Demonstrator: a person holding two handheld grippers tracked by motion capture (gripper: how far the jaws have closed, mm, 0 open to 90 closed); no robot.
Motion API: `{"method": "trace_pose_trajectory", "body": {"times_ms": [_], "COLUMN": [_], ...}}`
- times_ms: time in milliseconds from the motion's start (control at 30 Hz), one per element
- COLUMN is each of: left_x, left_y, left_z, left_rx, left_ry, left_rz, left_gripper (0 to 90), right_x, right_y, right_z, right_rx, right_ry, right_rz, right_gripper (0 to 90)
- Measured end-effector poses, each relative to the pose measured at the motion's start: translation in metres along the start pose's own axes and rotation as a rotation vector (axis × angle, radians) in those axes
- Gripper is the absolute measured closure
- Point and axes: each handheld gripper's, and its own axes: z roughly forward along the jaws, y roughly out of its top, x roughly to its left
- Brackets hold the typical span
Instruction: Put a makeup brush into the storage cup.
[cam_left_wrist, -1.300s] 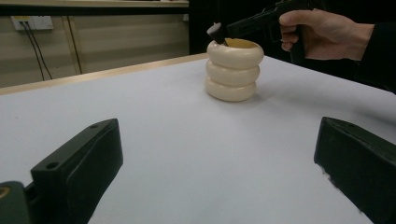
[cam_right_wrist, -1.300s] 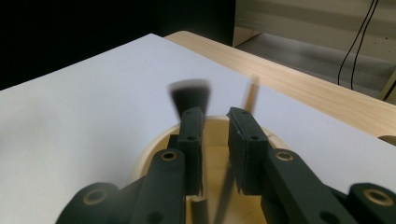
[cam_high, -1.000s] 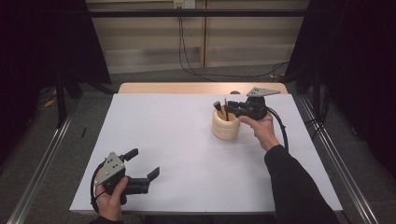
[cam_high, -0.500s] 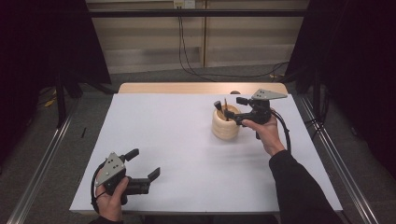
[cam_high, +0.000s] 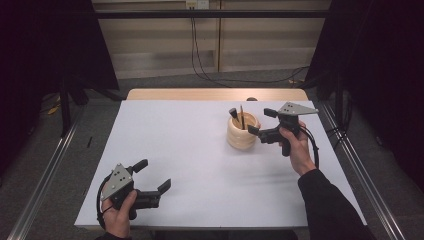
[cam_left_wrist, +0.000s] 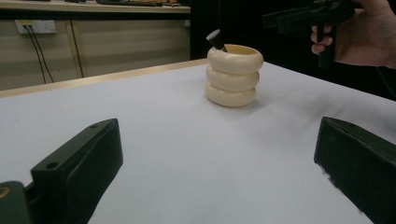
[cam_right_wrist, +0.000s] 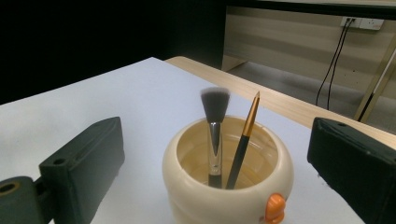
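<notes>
Judging by how things lie, the loading of the cream ribbed holder (cam_high: 242, 133) looks largely done: it stands upright on the white table (cam_high: 190, 150), toward the far right, with nothing lying loose on the sheet that I can see. Inside it lean a fluffy makeup brush (cam_right_wrist: 215, 135) and a slimmer orange-tipped pencil brush (cam_right_wrist: 243, 140), heads up. Just beside its rim, the right gripper (cam_high: 262, 121) hovers wide and empty; the left gripper (cam_high: 152, 175) rests splayed at the near edge, well apart.
</notes>
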Motion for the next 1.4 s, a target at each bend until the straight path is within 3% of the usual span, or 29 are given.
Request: {"method": "trace_pose_trajectory", "body": {"times_ms": [733,1400], "left_x": [0.0,0.0], "left_y": [0.0,0.0], "left_z": [-0.001,-0.003], "left_rx": [0.006,-0.013], "left_ry": [0.002,0.007], "left_rz": [0.003,-0.015], "left_gripper": [1.1,1.1], "right_x": [0.025,0.037], "right_y": [-0.022,-0.041], "right_z": [-0.049,-0.093], "right_rx": [-0.014,-0.042], "right_ry": [-0.076,-0.104], "right_rz": [0.001,0.02], "right_gripper": [0.4,0.7]}}
